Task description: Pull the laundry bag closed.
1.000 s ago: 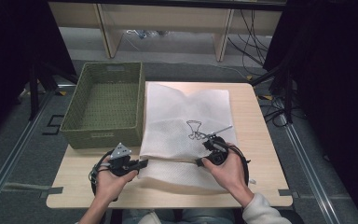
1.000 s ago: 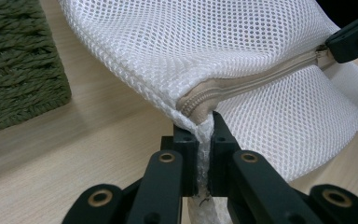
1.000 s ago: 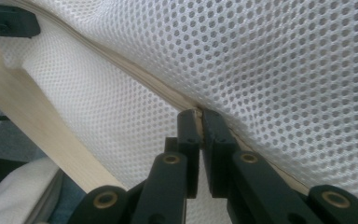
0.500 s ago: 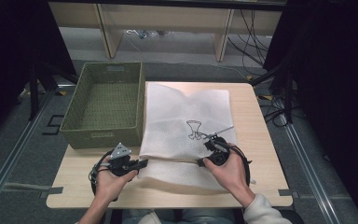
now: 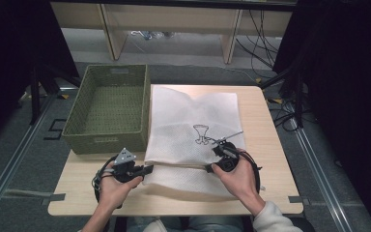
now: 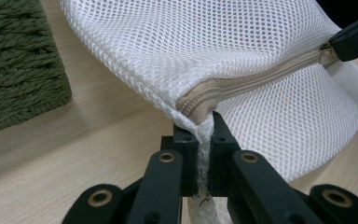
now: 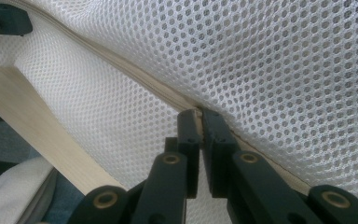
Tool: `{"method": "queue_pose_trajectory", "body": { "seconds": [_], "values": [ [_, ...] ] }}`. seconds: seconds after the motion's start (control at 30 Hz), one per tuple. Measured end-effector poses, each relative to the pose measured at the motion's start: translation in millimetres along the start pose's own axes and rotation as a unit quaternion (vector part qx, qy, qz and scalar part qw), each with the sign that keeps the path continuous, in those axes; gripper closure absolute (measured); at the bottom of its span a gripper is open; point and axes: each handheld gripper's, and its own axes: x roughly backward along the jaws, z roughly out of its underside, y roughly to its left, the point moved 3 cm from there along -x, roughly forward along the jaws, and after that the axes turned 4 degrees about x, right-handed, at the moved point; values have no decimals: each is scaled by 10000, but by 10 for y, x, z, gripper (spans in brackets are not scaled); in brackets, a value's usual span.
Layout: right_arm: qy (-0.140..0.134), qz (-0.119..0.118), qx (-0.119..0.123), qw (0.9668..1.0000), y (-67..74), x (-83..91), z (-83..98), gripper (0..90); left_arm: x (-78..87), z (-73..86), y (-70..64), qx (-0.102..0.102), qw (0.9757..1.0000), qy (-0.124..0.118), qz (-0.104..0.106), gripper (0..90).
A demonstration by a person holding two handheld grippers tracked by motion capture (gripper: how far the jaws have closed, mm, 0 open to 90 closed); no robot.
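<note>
A white mesh bag [image 5: 193, 116] with a small black drawing [image 5: 201, 134] lies flat on the wooden table [image 5: 265, 145]. Its beige zipper [image 6: 261, 77] runs along a raised fold near the front edge. My left gripper [image 5: 147, 169] is shut on the left end of that zipper, and the mesh is pinched between its jaws [image 6: 204, 126]. My right gripper [image 5: 207, 168] is shut on the zipper further right [image 7: 199, 116]. Between the two grippers the zipper seam [image 7: 135, 74] is stretched. In the left gripper view the right gripper's black tip [image 6: 354, 37] sits at the zipper's far end.
A green woven basket [image 5: 108, 104] stands empty at the table's left, touching the bag's left edge; its wall [image 6: 14, 60] is close to my left gripper. Bare tabletop lies right of the bag and along the front edge. Shelving and cables sit beyond the table.
</note>
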Motion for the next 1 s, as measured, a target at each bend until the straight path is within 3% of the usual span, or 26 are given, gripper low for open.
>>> {"method": "queue_pose_trajectory", "body": {
  "seconds": [0.07, 0.1, 0.27, 0.33, 0.4, 0.6, 0.63, 0.67, 0.87, 0.97, 1.0],
  "values": [
    [20, -36, -4, 10000, -13, 11, 8, 873, -1, 1, -1, 6, 10000, -7, 7, 845],
    [40, -52, -170, 9998, 14, 17, 12, 873, 0, 1, -1, -6, 10000, 5, 9, 845],
    [23, -48, -153, 9999, 13, 20, 17, 873, 1, 0, -4, -8, 10000, 6, 15, 845],
    [-17, -12, 48, 10000, -15, 19, 15, 873, 1, 0, -3, -13, 10000, 9, 17, 845],
    [-2, -8, -95, 10000, 1, 21, 18, 873, 1, 0, -3, -32, 10000, 12, 20, 845],
    [25, 130, -128, 9998, -19, 28, 24, 873, 1, 1, -3, -22, 10000, 11, 7, 845],
    [-14, 79, 89, 9999, -45, 15, 18, 873, 1, 1, -3, -19, 10000, 9, 4, 844],
    [25, 100, -63, 9999, -29, 25, 24, 873, 3, 1, -2, -17, 10000, 8, 13, 844],
    [-10, 125, 31, 9999, -45, 24, 23, 873, 3, -1, -5, -29, 10000, 9, 7, 845],
    [-7, 38, -136, 9999, -33, 47, 36, 873, 6, -1, -1, -21, 10000, 20, -20, 845],
    [-5, 156, -91, 9998, -52, 37, 34, 873, 6, -1, -1, -21, 10000, 20, -20, 844]
  ]
}}
